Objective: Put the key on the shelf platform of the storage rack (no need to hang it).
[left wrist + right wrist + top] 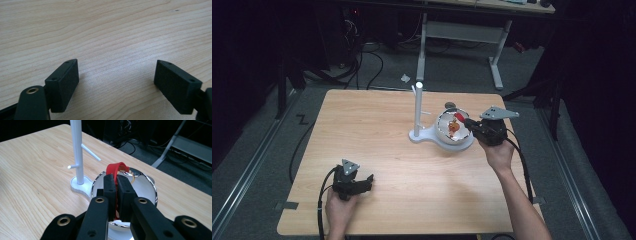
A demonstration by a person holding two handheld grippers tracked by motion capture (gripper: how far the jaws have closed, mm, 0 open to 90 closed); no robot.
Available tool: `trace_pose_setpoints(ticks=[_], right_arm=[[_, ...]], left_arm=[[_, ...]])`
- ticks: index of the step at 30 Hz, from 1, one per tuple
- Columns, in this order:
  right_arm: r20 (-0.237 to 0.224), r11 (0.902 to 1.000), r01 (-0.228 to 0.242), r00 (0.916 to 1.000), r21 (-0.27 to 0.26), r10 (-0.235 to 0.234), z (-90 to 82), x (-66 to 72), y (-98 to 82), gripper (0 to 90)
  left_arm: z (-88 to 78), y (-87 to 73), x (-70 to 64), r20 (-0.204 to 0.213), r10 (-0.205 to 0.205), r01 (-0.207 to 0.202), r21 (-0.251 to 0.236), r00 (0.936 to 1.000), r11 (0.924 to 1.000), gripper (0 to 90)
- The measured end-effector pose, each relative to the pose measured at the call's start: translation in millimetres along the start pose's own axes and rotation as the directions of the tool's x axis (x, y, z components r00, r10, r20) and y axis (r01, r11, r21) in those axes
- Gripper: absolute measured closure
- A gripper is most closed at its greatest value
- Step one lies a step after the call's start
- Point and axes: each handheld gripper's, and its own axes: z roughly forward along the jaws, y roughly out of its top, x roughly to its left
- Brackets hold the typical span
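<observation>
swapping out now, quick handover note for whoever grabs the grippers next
Right gripper: shut on a red band, held over the white bowl.
Left gripper: open, holding nothing, low over the bare wooden table at the near left.
Things: the bowl sits on the base of the white peg stand; orange pieces lie in the bowl. The stand's pegs are bare.
Done: red band gripped.
Left: probably hang it on a peg, then fetch the others from the bowl.

red band (115, 170) lower part hidden between jaws, bowl (149, 185) contents too small to tell
</observation>
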Motion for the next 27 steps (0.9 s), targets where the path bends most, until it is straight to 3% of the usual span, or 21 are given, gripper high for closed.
trace_pose_setpoints(ticks=[7,27], right_arm=[[0.0,0.9992,-0.034,0.9994,0.021,0.034,6.8,-5.3,-9.7,87.1],[-0.014,0.9959,-0.02,0.9997,0.088,0.022,26.8,-0.6,-16.4,87.1]], left_arm=[[0.0,0.0,0.1,0.0,0.001,-0.001,0.0,1.0,1.0,20.3],[-0.3,-0.1,-0.3,-0.003,-0.006,0.006,0.002,1.0,1.0,20.3]])
